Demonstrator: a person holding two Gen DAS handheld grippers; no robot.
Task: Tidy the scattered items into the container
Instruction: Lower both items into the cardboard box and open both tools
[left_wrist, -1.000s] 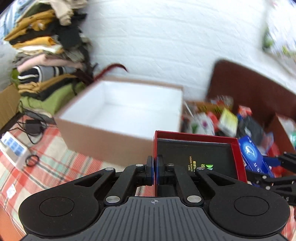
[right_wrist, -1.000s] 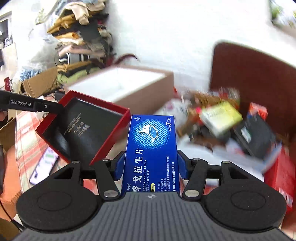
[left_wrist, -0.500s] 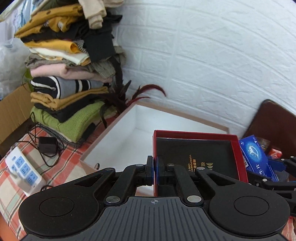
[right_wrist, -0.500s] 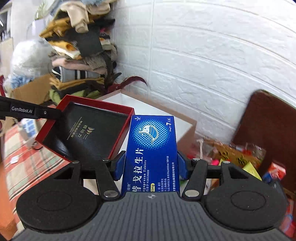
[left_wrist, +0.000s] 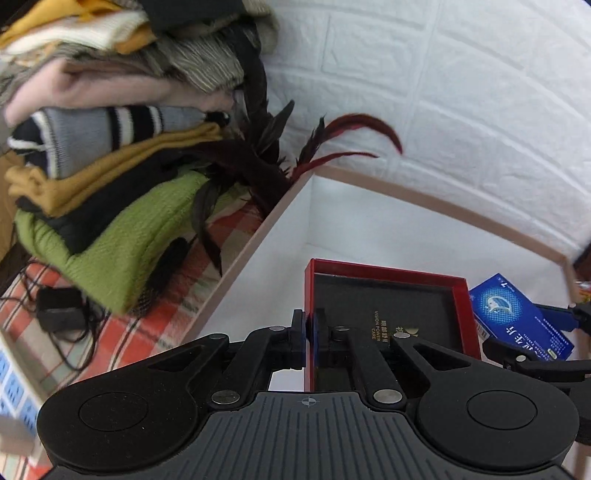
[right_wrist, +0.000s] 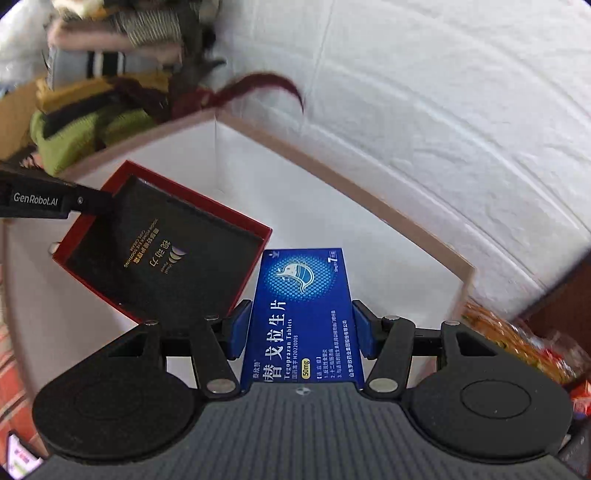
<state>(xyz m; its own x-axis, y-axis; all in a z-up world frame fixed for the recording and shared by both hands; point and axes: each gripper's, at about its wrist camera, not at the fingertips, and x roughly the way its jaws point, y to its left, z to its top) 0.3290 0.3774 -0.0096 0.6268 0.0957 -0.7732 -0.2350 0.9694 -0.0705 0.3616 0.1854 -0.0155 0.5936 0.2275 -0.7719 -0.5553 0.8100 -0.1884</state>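
Note:
My left gripper (left_wrist: 309, 334) is shut on the thin left wall of a red box lid with a black inside (left_wrist: 384, 317); the lid hangs over the white interior of the big cardboard container (left_wrist: 258, 236). My right gripper (right_wrist: 300, 326) is shut on a blue tablet box (right_wrist: 303, 306), its blue pads pressing both long sides. In the right wrist view the red lid (right_wrist: 162, 251) and the left gripper's finger (right_wrist: 37, 201) sit at the left, over the container (right_wrist: 332, 181). The blue box (left_wrist: 521, 319) shows at the right of the left wrist view.
A stack of folded clothes (left_wrist: 110, 155) and dark red feathers (left_wrist: 347, 125) stand beside the container's left wall. A white brick wall (left_wrist: 461, 103) runs behind it. A black charger (left_wrist: 59, 308) lies on the checked cloth (left_wrist: 147, 332). Loose packets (right_wrist: 517, 339) lie at the right.
Both grippers have moved left and forward with their loads, from beside the pile of packets to above the open container, which now fills the lower view. Grips are unchanged.

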